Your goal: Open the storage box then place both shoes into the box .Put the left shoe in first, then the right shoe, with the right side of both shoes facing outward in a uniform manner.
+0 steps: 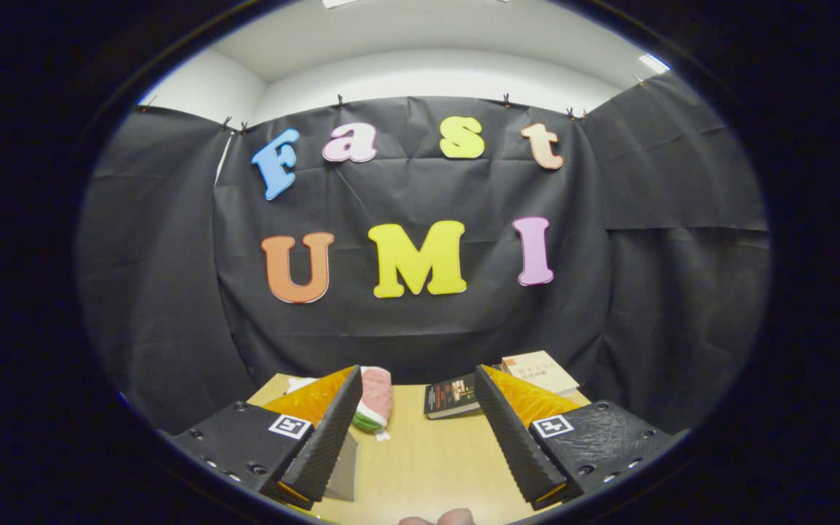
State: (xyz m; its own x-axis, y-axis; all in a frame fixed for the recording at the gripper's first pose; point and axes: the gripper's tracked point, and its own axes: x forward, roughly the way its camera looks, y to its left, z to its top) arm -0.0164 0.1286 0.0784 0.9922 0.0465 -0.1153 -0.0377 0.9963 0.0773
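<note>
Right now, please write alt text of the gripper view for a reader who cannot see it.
The open gripper hovers over a wooden table, holding nothing. Beyond its fingers lie a pink-and-green soft item, a dark book and a pale book, before the black cloth wall.

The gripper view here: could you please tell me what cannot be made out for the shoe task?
- Pink-and-green item: partly behind a finger of the open gripper; identity unclear.
- Dark book: one end behind the other finger; cover print too small.
- Light book: print too small.
- Wooden table: near edge cut off below; a fingertip peeks there.
</note>
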